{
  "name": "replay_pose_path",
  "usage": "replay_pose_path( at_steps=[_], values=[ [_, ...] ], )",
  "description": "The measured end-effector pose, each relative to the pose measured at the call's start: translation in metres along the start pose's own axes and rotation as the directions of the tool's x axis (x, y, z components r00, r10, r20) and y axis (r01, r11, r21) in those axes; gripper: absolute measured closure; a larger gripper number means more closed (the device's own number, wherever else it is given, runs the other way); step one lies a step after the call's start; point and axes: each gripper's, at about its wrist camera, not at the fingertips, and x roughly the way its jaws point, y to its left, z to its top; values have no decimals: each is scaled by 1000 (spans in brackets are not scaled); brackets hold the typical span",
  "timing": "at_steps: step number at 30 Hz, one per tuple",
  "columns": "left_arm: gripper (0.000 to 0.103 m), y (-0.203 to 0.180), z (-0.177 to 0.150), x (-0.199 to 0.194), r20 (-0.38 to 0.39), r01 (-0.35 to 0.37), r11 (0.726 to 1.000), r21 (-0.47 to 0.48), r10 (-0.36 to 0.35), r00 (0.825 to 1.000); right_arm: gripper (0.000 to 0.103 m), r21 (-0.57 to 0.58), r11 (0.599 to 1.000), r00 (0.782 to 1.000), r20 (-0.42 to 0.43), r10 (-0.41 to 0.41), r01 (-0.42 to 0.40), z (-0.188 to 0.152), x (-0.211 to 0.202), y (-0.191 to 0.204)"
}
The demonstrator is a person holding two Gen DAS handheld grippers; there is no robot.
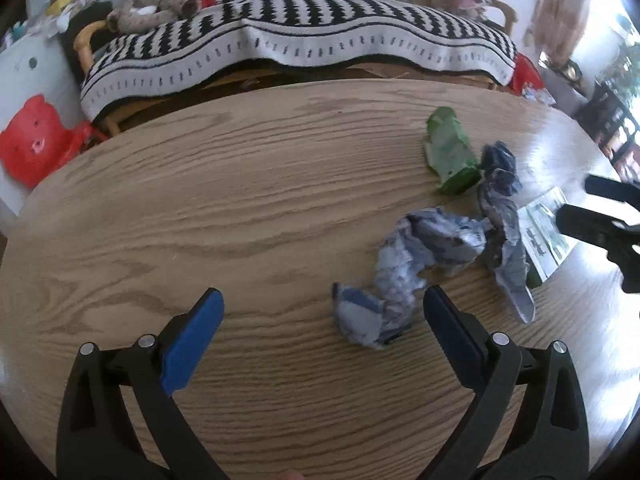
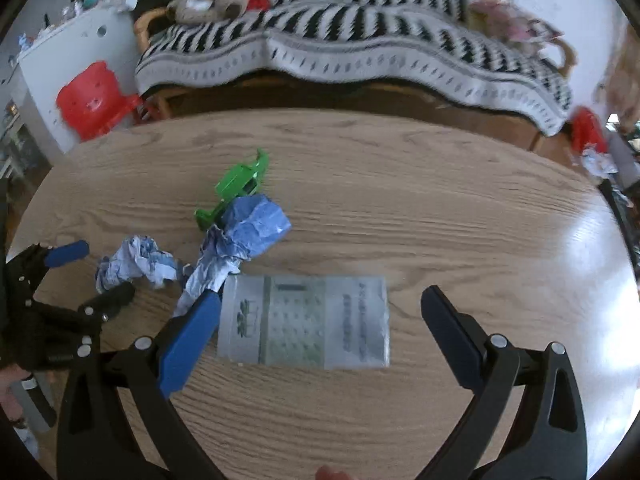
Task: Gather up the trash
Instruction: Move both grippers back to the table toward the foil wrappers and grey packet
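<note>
On the wooden table (image 1: 200, 208) lie a crumpled pale blue paper (image 1: 404, 272), a darker blue crumpled paper (image 1: 502, 208), a green wrapper (image 1: 450, 152) and a flat silver packet (image 1: 544, 236). My left gripper (image 1: 322, 300) is open and empty, its right finger beside the pale blue paper. In the right wrist view my right gripper (image 2: 320, 300) is open and empty, spread around the silver packet (image 2: 304, 320). The darker blue paper (image 2: 248, 236), green wrapper (image 2: 236, 188) and pale blue paper (image 2: 136, 264) lie left of it.
A sofa with a black-and-white striped blanket (image 1: 304, 40) stands behind the table, a plush toy (image 1: 160, 4) on it. A red bear-shaped stool (image 1: 32, 140) and white cabinet are at the left. The left gripper shows in the right wrist view (image 2: 88, 276).
</note>
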Motion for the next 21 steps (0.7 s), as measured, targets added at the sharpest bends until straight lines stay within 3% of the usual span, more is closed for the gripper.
replay_pose_path(
  at_steps=[5, 14, 17, 21],
  values=[
    [6, -12, 7, 7, -9, -27, 995, 91, 28, 1000, 6, -28, 999, 999, -50, 21, -22, -7, 4, -1],
    [6, -4, 9, 13, -32, 13, 999, 45, -11, 999, 6, -93, 995, 998, -60, -28, 23, -12, 24, 23],
    [6, -4, 9, 14, -23, 19, 998, 53, -18, 1000, 5, -151, 986, 995, -47, -83, 75, -14, 30, 28],
    [5, -5, 6, 15, 12, 27, 997, 68, -28, 1000, 5, -160, 985, 998, -18, -66, 62, -19, 28, 24]
  ],
)
